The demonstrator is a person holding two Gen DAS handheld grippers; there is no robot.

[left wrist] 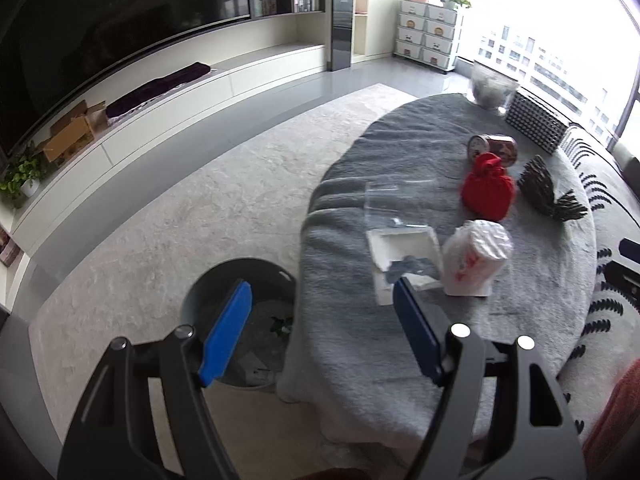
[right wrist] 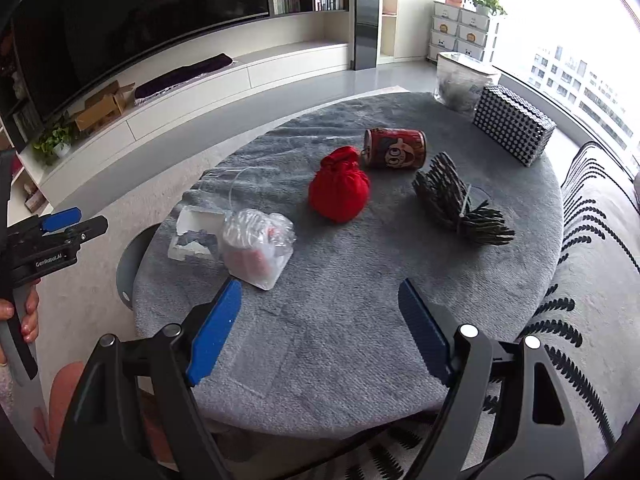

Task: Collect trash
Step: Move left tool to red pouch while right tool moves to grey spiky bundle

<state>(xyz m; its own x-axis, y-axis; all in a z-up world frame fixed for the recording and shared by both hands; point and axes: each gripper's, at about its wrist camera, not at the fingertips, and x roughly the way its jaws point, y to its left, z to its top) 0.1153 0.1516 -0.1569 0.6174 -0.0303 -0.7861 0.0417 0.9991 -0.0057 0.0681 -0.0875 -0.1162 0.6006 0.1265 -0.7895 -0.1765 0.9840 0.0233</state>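
Note:
A round table with a grey fuzzy cover holds a crumpled clear plastic bag, a torn white foam box, a clear plastic sheet, a red can lying on its side, a red cloth pouch and a dark bristly bundle. A grey bin stands on the floor beside the table, with some scraps inside. My left gripper is open and empty, over the bin and table edge. My right gripper is open and empty above the table's near side.
A polka-dot box and a clear container stand at the table's far side. A patterned sofa lies to the right. A long white TV cabinet runs along the left wall. Light carpet covers the floor.

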